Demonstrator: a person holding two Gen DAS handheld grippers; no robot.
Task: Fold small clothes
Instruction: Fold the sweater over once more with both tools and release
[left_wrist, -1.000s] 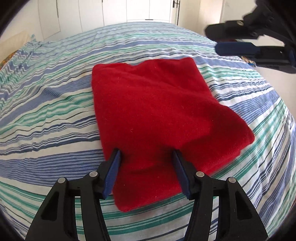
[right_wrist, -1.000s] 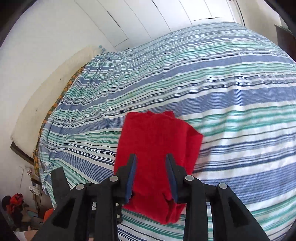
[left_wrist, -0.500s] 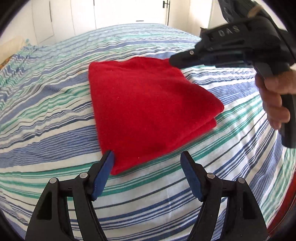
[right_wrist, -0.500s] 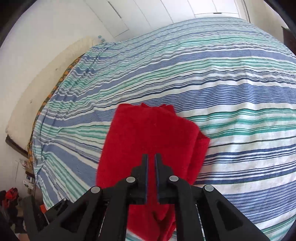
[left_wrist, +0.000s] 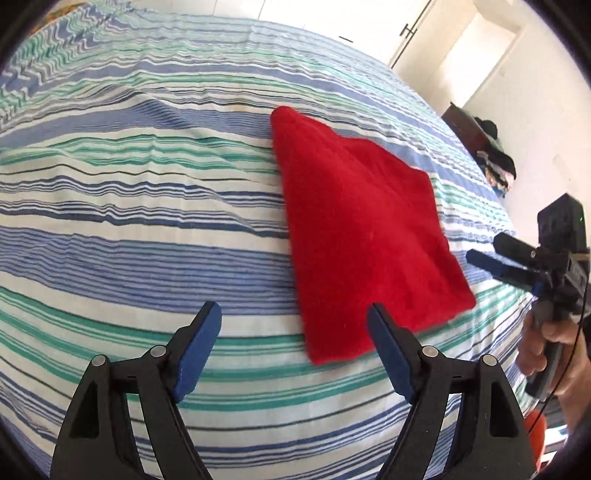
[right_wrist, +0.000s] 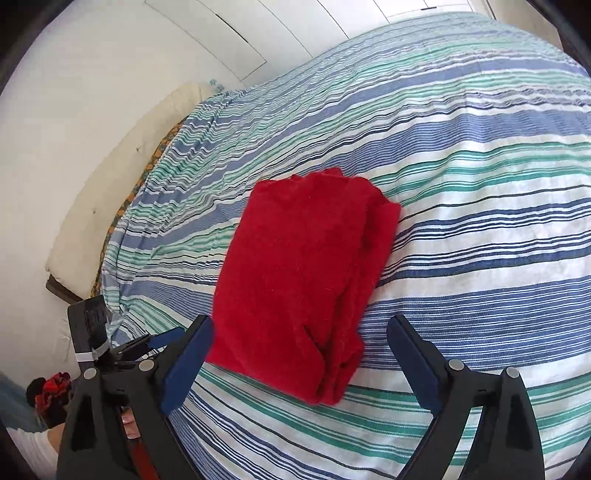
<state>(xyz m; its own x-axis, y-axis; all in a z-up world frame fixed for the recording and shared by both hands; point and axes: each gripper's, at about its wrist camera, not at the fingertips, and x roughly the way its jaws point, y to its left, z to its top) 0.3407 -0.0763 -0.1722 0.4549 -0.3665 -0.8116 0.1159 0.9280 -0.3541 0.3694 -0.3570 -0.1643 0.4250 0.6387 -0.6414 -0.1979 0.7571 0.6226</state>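
We cannot see the underside of the red garment (right_wrist: 303, 273), and its inner layers show only along the open edge at 4 o'clock in the right wrist view, where the folds bunch into soft rolls. It lies folded into a thick, roughly rectangular pad on the bed (right_wrist: 480, 229), its fleecy red surface flat on top. In the left wrist view the same garment (left_wrist: 362, 236) sits from 12 to 3 o'clock of the left gripper (left_wrist: 295, 332), with its near corner just beside the right blue pad and not held.

The left gripper is spread wide over the striped sheet, nothing between its fingers. The right gripper (right_wrist: 299, 347) is also spread wide, its fingers flanking the near edge of the garment without pinching it; whether the pads touch the cloth we cannot tell.

At 3 o'clock in the left wrist view, the right gripper (left_wrist: 491, 258) appears again, partly cut off by the frame edge, with the right hand (left_wrist: 550, 354) around its handle. The bed cover is a woven cotton in blue, green and white stripes, lightly wrinkled. A dark heap of clothes (left_wrist: 495, 155) by the far wall is too small to make out.
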